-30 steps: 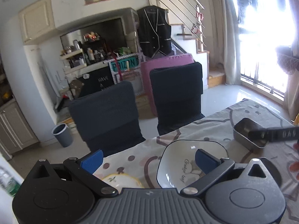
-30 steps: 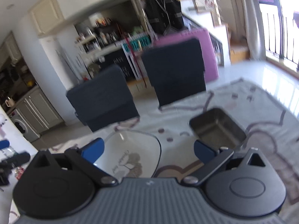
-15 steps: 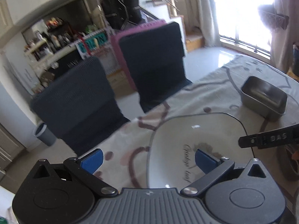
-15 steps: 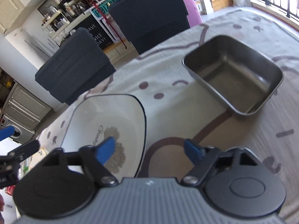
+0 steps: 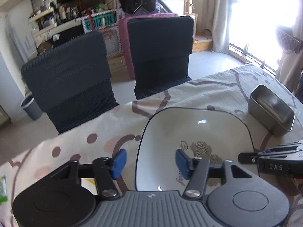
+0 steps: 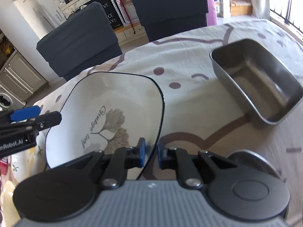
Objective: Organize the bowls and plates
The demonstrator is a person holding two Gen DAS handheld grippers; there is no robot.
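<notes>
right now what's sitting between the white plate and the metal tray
Nothing: only bare patterned tablecloth separates the white plate from the metal tray. The right wrist view shows this best; the left wrist view agrees.

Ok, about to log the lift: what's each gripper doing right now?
Left gripper: open, fingers just closing, astride the plate rim, not touching.
Right gripper: just closed nearly shut around the plate's rim; grip cannot be told.
</notes>
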